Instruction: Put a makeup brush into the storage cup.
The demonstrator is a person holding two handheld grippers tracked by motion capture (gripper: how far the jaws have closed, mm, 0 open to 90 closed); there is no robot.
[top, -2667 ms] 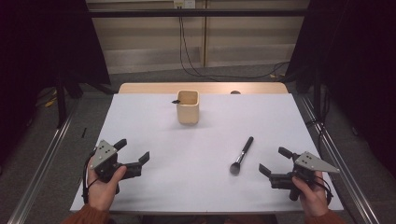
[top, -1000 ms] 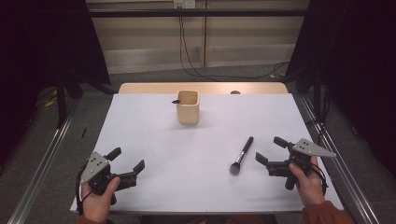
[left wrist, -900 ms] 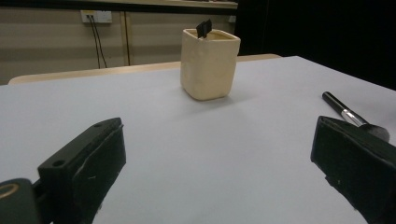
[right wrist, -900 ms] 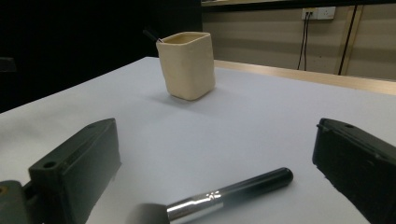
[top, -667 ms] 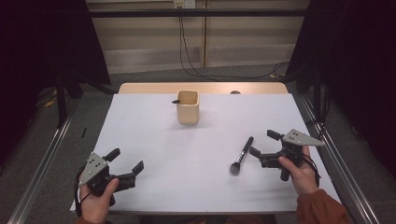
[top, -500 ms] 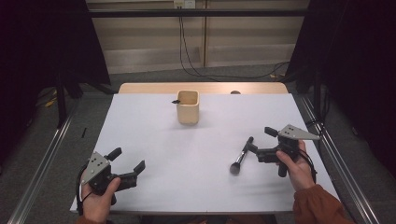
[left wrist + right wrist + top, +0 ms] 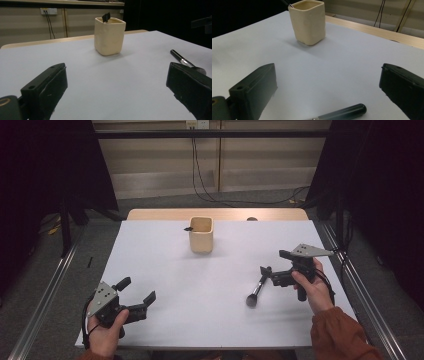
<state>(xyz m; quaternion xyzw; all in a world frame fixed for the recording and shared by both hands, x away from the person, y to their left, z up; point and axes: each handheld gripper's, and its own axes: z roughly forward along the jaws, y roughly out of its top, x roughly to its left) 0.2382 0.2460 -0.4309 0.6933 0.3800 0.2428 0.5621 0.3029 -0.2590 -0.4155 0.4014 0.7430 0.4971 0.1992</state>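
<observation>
A black make-up brush (image 7: 256, 290) lies on the white table cover, with its bristle head toward me. My right gripper (image 7: 272, 264) stands open at the brush's handle end. In the right gripper view, the handle tip (image 7: 342, 112) lies low between the two spread jaws. A cream square cup (image 7: 201, 235) stands at the back middle, and a small black tip (image 7: 189, 228) sticks out over its rim. Near the front left corner, my left gripper (image 7: 136, 290) is open with nothing in it, pointing at the cup (image 7: 109, 36). The brush (image 7: 183, 60) lies beyond its right jaw.
The white cover (image 7: 170, 270) spans the table, with a wooden strip (image 7: 220, 214) along the back edge. A small dark spot (image 7: 251, 219) sits on that strip. Metal rails run down both sides, and cables hang at the far wall.
My right gripper has moved forward and left from the front right corner up to the brush's handle end. The left gripper drew back toward the front edge earlier and now holds still.
</observation>
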